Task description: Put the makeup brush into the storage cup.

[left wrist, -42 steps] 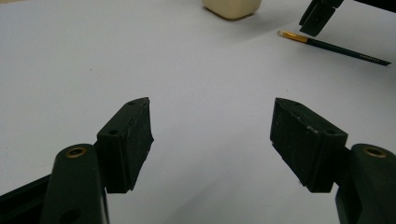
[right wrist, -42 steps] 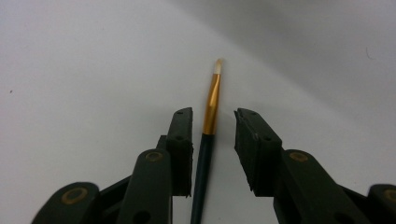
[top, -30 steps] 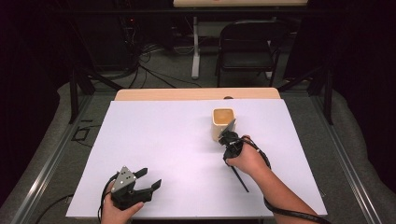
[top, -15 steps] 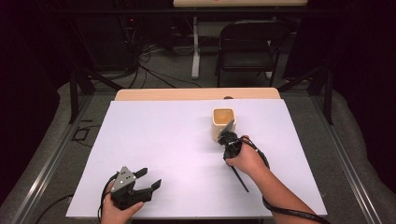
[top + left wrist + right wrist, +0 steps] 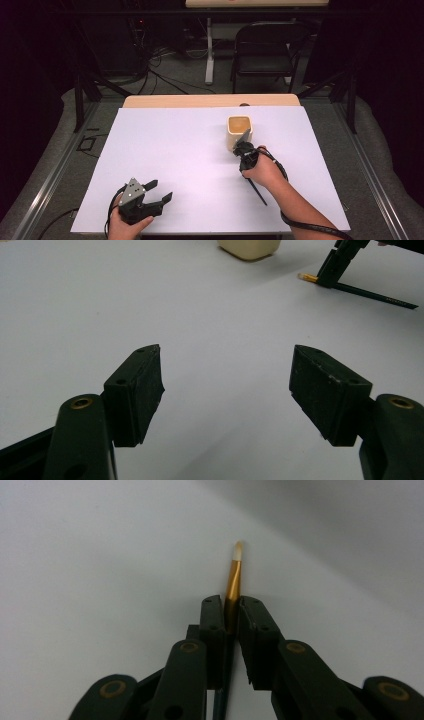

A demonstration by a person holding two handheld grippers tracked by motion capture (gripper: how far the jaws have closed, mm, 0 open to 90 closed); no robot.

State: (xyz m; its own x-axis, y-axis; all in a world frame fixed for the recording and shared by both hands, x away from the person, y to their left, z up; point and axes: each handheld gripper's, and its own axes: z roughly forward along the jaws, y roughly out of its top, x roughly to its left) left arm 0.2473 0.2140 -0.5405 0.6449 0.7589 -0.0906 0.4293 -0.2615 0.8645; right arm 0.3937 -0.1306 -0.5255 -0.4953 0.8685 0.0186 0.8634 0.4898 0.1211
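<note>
We see the right gripper (image 5: 230, 617) with its jaws just closed onto a thin paintbrush (image 5: 234, 577), the pads pinching its gold ferrule while the dark handle lies on the white table sheet (image 5: 175, 150) just beside the cream cup (image 5: 239, 129). The left gripper (image 5: 227, 385) rests near the table's front edge, jaws wide apart and holding nothing.
</note>
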